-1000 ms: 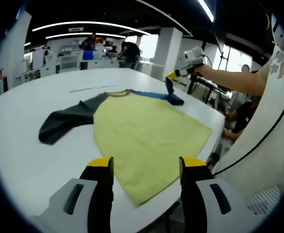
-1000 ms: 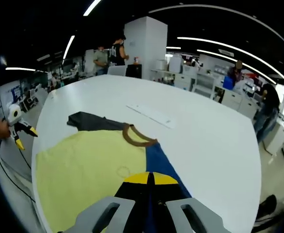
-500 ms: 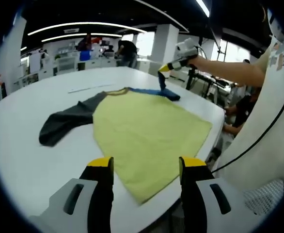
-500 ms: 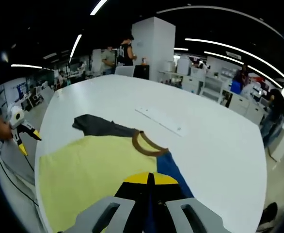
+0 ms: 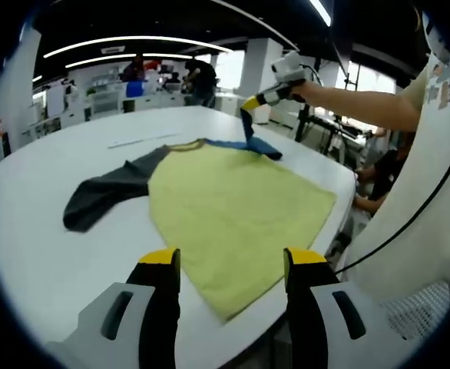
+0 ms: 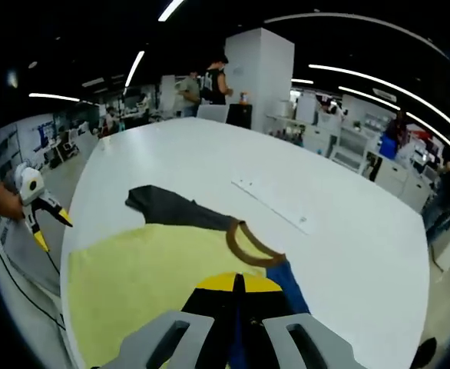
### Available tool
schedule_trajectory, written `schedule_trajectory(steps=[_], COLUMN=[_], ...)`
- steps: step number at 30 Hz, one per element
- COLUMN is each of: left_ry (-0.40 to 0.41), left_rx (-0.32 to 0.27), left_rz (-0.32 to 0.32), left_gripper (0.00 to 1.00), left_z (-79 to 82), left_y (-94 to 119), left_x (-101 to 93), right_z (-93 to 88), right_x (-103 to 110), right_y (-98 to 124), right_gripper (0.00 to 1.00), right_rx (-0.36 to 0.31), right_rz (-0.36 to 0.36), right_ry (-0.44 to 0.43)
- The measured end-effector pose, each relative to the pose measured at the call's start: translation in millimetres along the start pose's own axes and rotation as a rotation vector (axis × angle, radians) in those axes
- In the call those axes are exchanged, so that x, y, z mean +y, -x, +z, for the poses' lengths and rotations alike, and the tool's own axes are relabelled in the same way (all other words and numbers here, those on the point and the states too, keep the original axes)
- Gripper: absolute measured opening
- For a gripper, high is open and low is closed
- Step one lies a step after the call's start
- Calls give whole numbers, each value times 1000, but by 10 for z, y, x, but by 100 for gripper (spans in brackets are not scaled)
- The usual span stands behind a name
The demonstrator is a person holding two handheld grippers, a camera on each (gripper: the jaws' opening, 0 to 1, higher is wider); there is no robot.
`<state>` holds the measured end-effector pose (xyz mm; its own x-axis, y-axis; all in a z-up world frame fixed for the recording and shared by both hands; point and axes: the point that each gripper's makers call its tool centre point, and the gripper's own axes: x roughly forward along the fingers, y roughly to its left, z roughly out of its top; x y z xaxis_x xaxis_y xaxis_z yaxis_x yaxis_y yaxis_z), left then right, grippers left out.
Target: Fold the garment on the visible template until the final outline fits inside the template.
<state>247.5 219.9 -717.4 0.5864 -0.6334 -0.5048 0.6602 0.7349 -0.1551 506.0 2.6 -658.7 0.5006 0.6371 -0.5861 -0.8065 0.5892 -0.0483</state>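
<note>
**Right gripper lifts the blue sleeve of a yellow raglan T-shirt; left gripper hangs open off the table edge**

A yellow T-shirt (image 5: 236, 207) lies flat on a large white table (image 5: 48, 254), its hem toward the near edge. It has a brown collar (image 6: 252, 244), a dark grey sleeve (image 5: 106, 192) spread out flat to one side, and a blue sleeve (image 5: 252, 144) on the other.

The right gripper (image 5: 249, 105), seen in the left gripper view at the end of a bare forearm, has its yellow-tipped jaws clenched on the blue sleeve and holds the sleeve's end raised above the table while the rest of the shirt lies flat. In the right gripper view its own jaws (image 6: 236, 286) are pressed together with blue cloth pinched between them, directly over the shirt's shoulder beside the collar.

The left gripper (image 5: 231, 261) hovers past the hem with its jaws spread apart and nothing between them; it also shows small at the far left of the right gripper view (image 6: 47, 227), off the table's edge.

A long pale strip (image 6: 275, 206) lies on the table beyond the collar, apart from the shirt. No writing or brand mark can be read on shirt, table or grippers. The room behind is an open office with desks, ceiling light strips and standing people.
</note>
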Motion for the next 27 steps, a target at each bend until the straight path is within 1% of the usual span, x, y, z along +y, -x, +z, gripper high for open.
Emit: schedule_trajectory(steps=[11, 17, 27], left_ry=[5, 10, 22], left_rx=[-11, -14, -19], left_rz=[1, -2, -4], left_gripper=[51, 51, 50], left_z=[13, 11, 12], left_y=[13, 12, 6], left_x=[11, 12, 19], right_z=[219, 344, 497], right_x=[233, 358, 555], right_y=[-204, -343, -566], right_gripper=[0, 0, 0], right_rx=[1, -5, -7], right_rz=[50, 82, 128], right_ry=[53, 68, 93])
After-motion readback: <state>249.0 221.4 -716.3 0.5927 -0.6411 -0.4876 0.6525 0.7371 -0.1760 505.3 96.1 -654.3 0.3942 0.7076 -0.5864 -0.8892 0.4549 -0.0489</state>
